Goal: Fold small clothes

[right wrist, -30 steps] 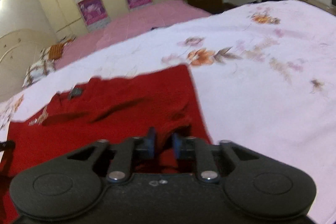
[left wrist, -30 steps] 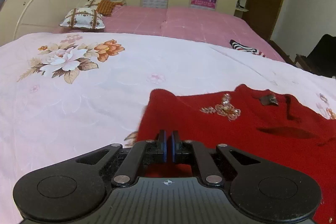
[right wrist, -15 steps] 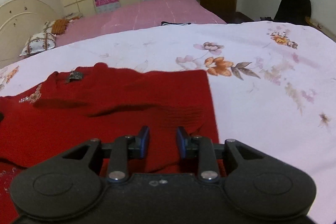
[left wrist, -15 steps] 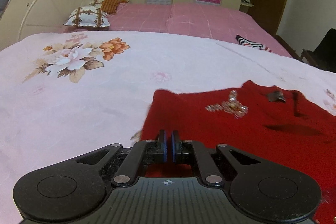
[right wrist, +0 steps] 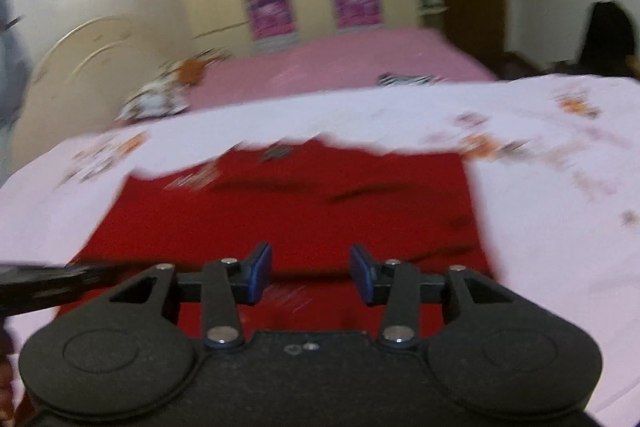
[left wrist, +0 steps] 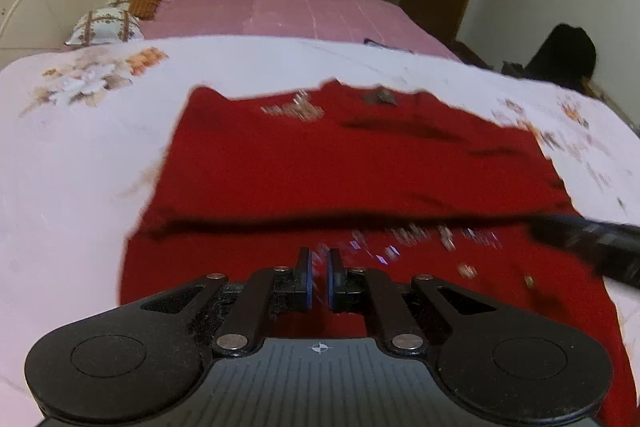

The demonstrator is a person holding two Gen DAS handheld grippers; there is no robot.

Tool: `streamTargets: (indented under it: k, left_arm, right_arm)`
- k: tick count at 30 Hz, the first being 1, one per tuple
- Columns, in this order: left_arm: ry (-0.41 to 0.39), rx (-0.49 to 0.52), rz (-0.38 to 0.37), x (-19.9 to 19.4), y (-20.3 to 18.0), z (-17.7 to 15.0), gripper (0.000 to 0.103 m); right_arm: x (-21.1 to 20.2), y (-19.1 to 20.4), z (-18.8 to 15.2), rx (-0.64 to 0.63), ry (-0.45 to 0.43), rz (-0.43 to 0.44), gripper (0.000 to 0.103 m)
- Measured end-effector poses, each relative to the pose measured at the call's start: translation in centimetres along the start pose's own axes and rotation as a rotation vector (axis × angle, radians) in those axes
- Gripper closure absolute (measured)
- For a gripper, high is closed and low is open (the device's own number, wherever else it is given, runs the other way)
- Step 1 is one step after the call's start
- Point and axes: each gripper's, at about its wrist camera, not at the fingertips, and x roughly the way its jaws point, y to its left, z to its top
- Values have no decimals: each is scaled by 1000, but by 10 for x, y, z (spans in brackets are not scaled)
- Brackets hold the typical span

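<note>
The bed [left wrist: 100,187] with its pale flowered cover fills both views, and on it lies the red garment [left wrist: 320,167], spread flat near the front edge. One fold seems already made: a dark crease runs across the cloth in the left wrist view, with a folded layer lying behind it and beaded trim [left wrist: 408,233] showing on the part in front of it. So the step in hand looks like the moment between two folds, with both tools free of the cloth. The left tool [left wrist: 319,281] has its blue pads almost together, with only a thin gap and nothing pinched between them. The right tool [right wrist: 311,273] is opening its jaws; the red cloth lies below them, not between the pads. In my judgement the next move calls for choosing a new edge or two corners, lowering each tool to it, and closing on one layer only before lifting it over.
</note>
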Motion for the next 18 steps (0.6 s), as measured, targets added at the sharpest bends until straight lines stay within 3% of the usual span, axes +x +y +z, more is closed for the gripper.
streamTargets:
  k: [6,11,18]
  left_arm:
    - [50,-11,30,9,-8,-18,98]
    - [51,-29,62,3,-5,-25,98]
    - [53,-39,139,-5,-9,-32,98]
  right_arm:
    - [18,26,-19,-64,99,55,70]
    - [20,-6,-32,-49,154,-30,68]
    - [2,-55,-45,-39,141,-92,69]
